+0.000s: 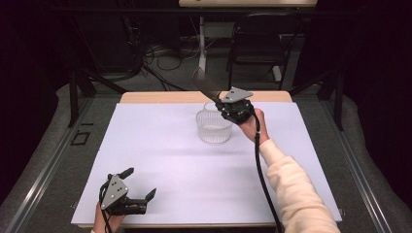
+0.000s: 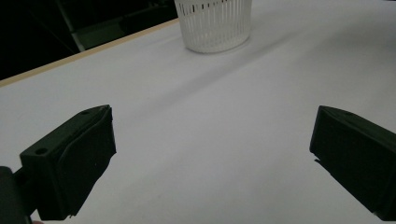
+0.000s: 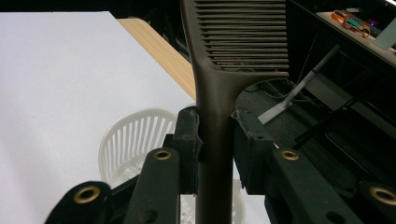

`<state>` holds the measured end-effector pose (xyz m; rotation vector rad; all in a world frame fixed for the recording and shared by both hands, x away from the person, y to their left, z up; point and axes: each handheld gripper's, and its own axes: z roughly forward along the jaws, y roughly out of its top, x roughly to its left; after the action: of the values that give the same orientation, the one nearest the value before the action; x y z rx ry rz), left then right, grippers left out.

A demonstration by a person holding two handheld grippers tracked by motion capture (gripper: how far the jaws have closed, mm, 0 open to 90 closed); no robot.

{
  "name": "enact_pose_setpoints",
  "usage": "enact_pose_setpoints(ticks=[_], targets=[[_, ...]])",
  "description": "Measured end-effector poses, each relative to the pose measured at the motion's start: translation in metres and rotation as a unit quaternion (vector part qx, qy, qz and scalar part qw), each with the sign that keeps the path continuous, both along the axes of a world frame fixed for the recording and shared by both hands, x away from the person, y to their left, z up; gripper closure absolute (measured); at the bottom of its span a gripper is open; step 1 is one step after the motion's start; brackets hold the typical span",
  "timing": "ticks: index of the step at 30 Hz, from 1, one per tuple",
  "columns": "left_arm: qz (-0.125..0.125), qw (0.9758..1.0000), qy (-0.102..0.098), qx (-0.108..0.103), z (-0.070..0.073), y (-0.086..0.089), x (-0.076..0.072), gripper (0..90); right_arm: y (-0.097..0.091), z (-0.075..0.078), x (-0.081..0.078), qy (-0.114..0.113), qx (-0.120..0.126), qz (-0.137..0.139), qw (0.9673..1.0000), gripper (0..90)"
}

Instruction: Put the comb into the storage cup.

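Observation:
My right gripper is shut on the handle of a dark brown comb, held in the air above the right rim of a white slatted basket. The comb points up and away, its teeth at the far end, and its handle runs down between the jaws over the basket. My left gripper rests open near the table's front left edge, nothing between its fingers. The basket stands far ahead of it.
A white sheet covers the wooden table. Behind the table stand a dark chair, a white post and tangled cables on the floor. Black stands flank the table's back corners.

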<state>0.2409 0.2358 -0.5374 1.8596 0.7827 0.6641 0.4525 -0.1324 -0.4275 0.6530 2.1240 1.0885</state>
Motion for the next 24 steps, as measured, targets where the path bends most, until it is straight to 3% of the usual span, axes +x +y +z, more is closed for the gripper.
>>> enact_pose_setpoints(ticks=[24], targets=[[0.000, 1.0000, 0.000, 0.000, 0.000, 0.000, 0.000, 0.2, 0.013, -0.010, 0.008, -0.006, 0.001, 0.002, 1.0000, 72.9]])
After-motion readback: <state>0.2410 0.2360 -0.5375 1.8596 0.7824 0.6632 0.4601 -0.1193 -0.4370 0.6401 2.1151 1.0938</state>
